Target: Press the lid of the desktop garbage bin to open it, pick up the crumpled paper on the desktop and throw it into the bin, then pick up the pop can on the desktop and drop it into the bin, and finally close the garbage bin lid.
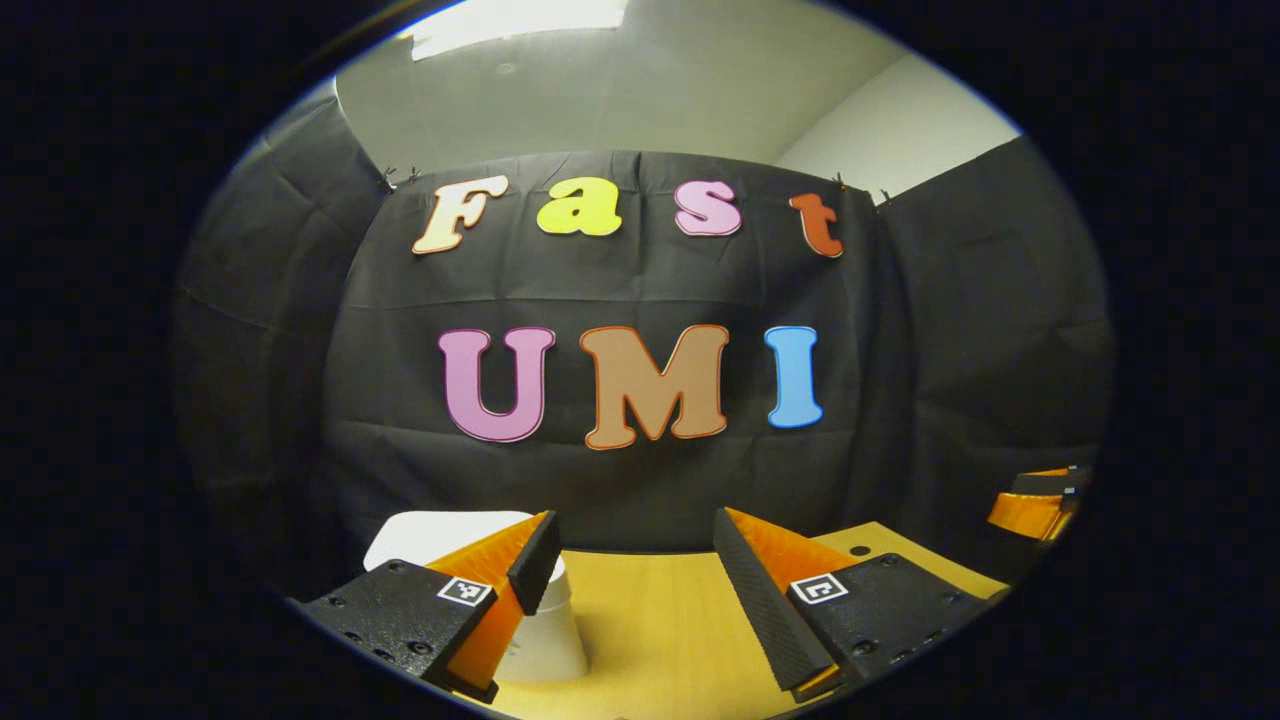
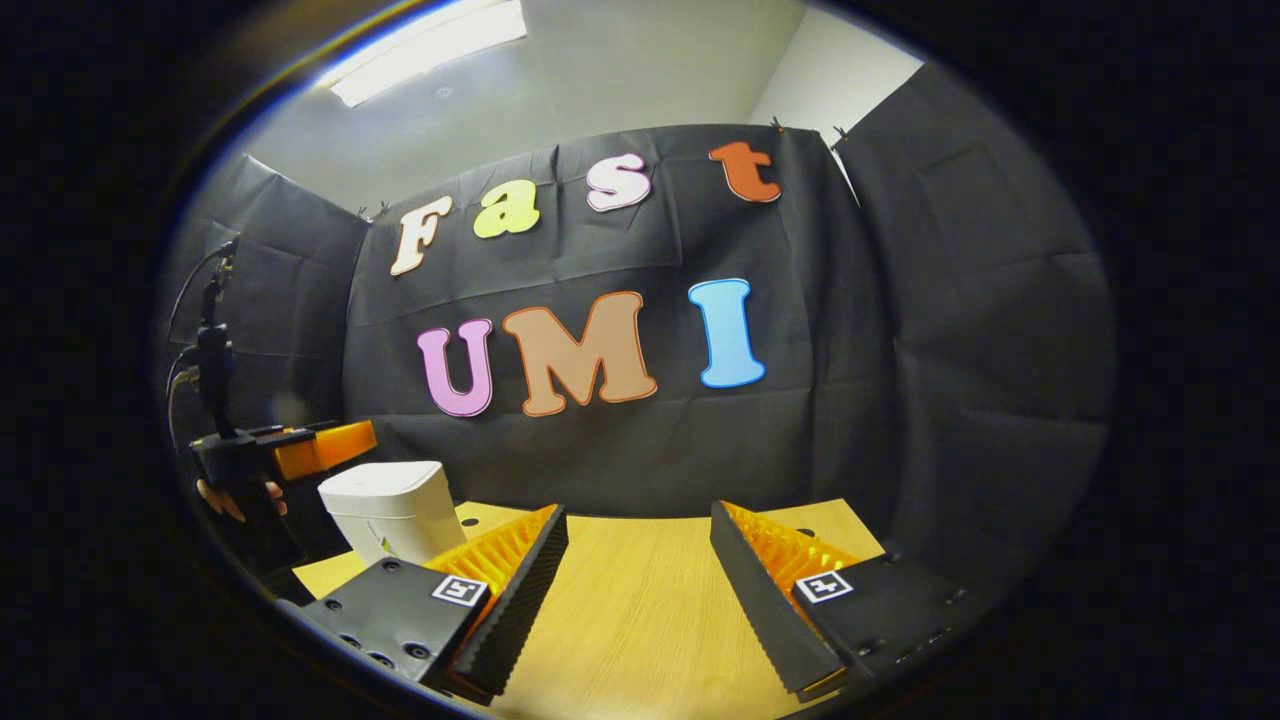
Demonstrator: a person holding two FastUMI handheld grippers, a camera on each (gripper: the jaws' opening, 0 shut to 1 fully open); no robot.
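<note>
The white desktop bin [image 2: 393,508] stands on the wooden table at the left of the right gripper view, with its lid down. In the left gripper view the same bin [image 1: 540,615] sits low, partly behind the left finger. My left gripper [image 1: 632,570] is open and holds nothing, hovering above and just right of the bin. My right gripper [image 2: 637,560] is open and holds nothing, over bare table to the right of the bin. The left gripper [image 2: 300,452], with the hand holding it, shows beside the bin in the right gripper view. The right gripper [image 1: 1035,505] shows at the left gripper view's right edge.
The wooden table [image 2: 640,620] runs back to the black cloth wall. Its far edge lies close behind the bin. A small dark hole [image 1: 859,550] marks the tabletop near the right finger in the left gripper view.
</note>
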